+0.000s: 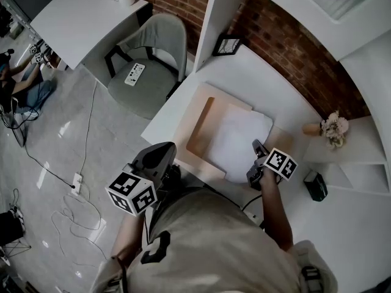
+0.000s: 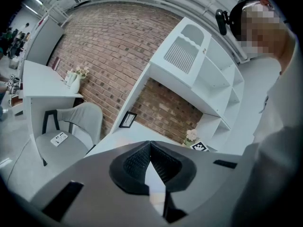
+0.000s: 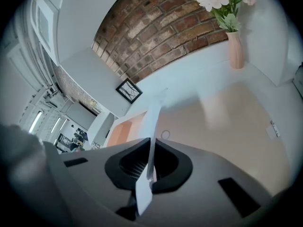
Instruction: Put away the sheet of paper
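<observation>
White sheet of paper (image 1: 239,140): lying over shallow beige cardboard box (image 1: 194,122) on white desk (image 1: 256,72). Near edge pinched in right gripper (image 1: 256,148) jaws. Left gripper (image 1: 160,156): jaws pressed together, empty, beyond desk's front edge.

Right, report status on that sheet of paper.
Left gripper shut, empty. Right gripper shut on sheet of paper, near edge. Sheet lies over tan tray on desk. Nothing seen blocking it.
</observation>
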`<control>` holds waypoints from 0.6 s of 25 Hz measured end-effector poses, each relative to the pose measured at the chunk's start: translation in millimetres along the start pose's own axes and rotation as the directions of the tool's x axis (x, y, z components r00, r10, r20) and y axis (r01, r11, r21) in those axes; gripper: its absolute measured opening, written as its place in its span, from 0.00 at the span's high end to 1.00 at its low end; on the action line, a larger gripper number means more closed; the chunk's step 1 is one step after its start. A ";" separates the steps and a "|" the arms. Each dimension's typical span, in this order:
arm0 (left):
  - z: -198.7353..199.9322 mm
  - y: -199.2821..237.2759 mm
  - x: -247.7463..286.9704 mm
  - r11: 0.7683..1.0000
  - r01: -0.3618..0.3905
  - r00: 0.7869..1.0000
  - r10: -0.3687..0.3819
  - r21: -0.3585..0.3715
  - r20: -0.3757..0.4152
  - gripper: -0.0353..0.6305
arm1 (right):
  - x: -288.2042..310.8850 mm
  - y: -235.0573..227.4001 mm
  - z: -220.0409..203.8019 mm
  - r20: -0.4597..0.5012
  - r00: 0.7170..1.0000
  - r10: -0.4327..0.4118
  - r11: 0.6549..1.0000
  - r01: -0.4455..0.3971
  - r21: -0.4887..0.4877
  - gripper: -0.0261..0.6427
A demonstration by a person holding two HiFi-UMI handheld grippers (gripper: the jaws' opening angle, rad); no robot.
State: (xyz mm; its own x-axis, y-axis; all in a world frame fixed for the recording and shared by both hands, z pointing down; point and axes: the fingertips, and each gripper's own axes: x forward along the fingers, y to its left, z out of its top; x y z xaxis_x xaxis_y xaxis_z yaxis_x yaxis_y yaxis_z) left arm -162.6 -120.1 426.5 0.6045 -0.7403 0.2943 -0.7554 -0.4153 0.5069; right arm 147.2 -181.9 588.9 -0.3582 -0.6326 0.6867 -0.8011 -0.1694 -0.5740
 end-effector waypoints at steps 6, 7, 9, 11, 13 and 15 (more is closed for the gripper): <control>1.1 12.3 -7.2 1.000 0.025 1.000 -0.025 -0.001 -0.014 0.92 | 5.1 5.0 -4.5 0.019 1.000 -0.003 0.999 0.002 0.053 0.92; 1.3 14.1 -7.8 0.999 0.032 0.999 -0.032 -0.001 -0.018 0.92 | 6.7 5.3 -5.0 0.021 1.000 0.000 0.998 -0.001 0.066 0.92; 2.3 17.0 -9.3 0.999 0.047 0.999 -0.047 0.004 -0.026 0.92 | 9.9 5.1 -6.2 0.024 1.000 -0.002 0.997 0.001 0.073 0.92; 4.7 19.8 -11.0 0.998 0.062 0.998 -0.061 0.013 -0.032 0.92 | 12.4 6.2 -6.7 0.027 1.000 -0.001 0.997 -0.001 0.081 0.92; 7.6 22.7 -12.5 0.997 0.073 0.997 -0.072 0.020 -0.035 0.92 | 14.1 8.6 -6.2 0.036 0.999 0.007 0.995 -0.011 0.101 0.92; 9.6 25.8 -14.5 0.996 0.082 0.996 -0.082 0.023 -0.037 0.92 | 15.0 11.0 -7.4 0.043 0.999 0.012 0.993 -0.017 0.119 0.92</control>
State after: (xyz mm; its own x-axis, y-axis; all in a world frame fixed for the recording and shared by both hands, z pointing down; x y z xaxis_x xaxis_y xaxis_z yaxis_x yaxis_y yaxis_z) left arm -193.3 -125.1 427.5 0.6730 -0.6839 0.2817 -0.7085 -0.4867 0.5111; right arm 129.5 -187.7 596.3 -0.3472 -0.6663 0.6599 -0.7323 -0.2470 -0.6346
